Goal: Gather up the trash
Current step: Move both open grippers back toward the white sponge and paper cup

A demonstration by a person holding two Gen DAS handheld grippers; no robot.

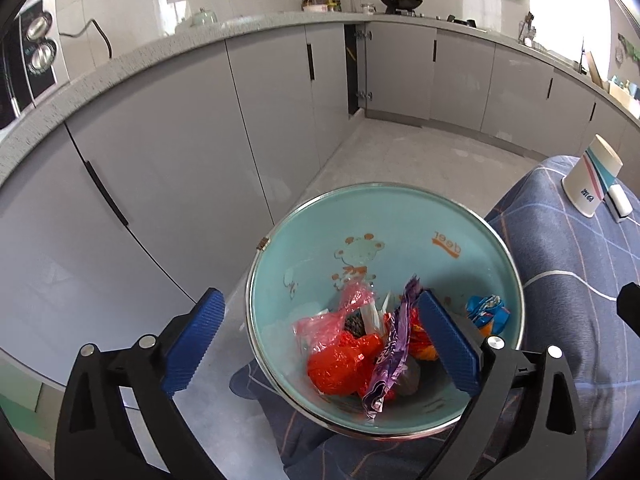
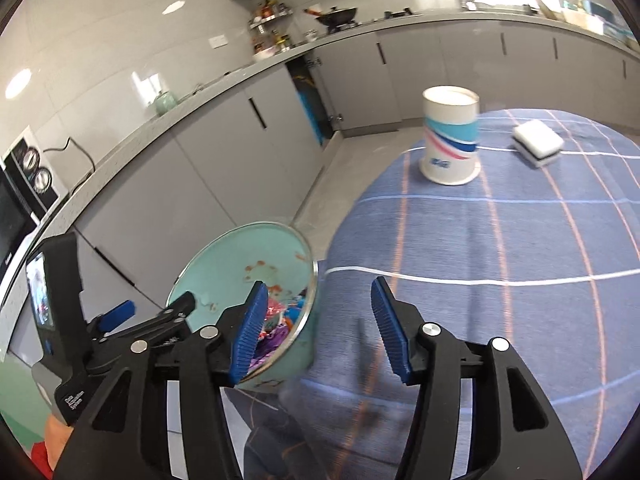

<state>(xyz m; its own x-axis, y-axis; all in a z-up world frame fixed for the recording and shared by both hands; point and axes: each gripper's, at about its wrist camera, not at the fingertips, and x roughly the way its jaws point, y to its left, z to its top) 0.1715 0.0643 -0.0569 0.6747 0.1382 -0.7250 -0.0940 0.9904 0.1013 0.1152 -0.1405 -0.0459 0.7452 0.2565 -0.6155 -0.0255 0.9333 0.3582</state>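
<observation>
A teal bowl (image 1: 400, 220) with a metal rim stands on the blue checked tablecloth (image 1: 560, 264) at the table's edge. Inside it lie a red wrapper (image 1: 340, 364), a purple wrapper (image 1: 390, 344), pink plastic (image 1: 332, 316) and a blue-orange wrapper (image 1: 486, 310). My left gripper (image 1: 318, 300) is open wide above the bowl, one finger over the trash and the other outside the rim, holding nothing. In the right wrist view the bowl (image 2: 224, 264) sits at lower left. My right gripper (image 2: 320, 290) is open beside it over the cloth, with nothing between its fingers.
An upturned paper cup (image 2: 450, 140) with blue and pink stripes and a white block (image 2: 538, 142) stand farther back on the tablecloth (image 2: 520, 240). Grey kitchen cabinets (image 1: 180, 140) and the floor (image 1: 420, 156) lie beyond the table's edge. A microwave (image 1: 24, 68) sits on the counter.
</observation>
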